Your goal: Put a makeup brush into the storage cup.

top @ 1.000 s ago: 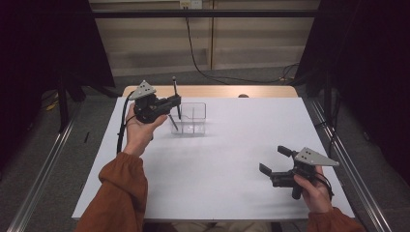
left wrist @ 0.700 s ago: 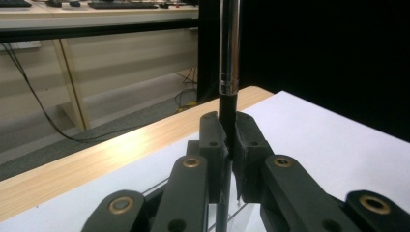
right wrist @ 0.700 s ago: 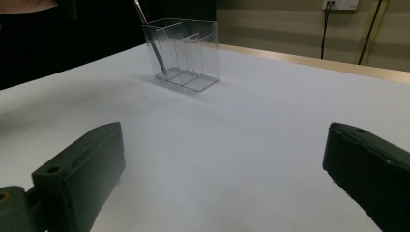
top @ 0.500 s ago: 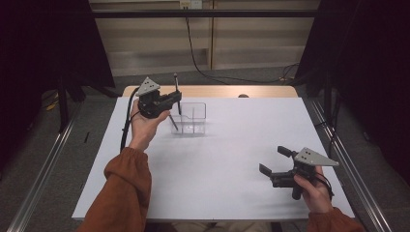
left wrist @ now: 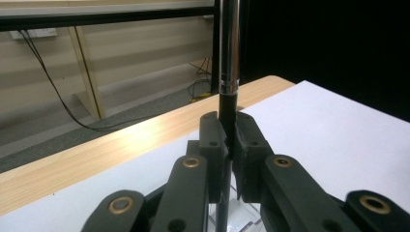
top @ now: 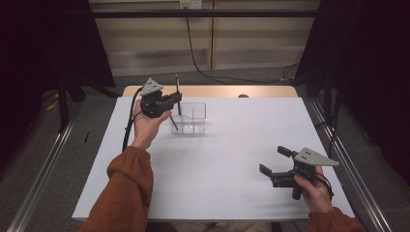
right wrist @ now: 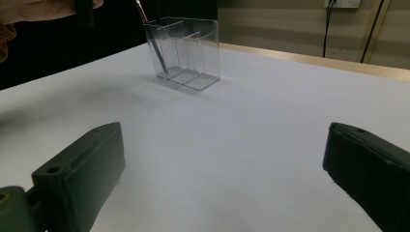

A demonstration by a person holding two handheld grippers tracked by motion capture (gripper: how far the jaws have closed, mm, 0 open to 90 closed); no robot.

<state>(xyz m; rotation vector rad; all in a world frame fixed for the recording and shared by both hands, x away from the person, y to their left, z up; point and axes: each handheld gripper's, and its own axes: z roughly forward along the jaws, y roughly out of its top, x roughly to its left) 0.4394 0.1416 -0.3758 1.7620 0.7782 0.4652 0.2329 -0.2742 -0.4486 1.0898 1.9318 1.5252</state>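
Over the last second my left gripper (top: 176, 100), clenched on a slim black-and-chrome pen (left wrist: 228, 72), has carried it down and across into the clear acrylic divided holder (top: 196, 118) near the tabletop's (top: 232, 159) far left edge. I judge insertion nearly complete. My right gripper (top: 275, 162) rests released near the front right corner.

In the left gripper view the pen (left wrist: 228, 53) runs off the top edge, and its lower end is hidden behind the left gripper (left wrist: 231, 145). In the right gripper view the person's hand (right wrist: 43, 8) is cut off by the top edge.
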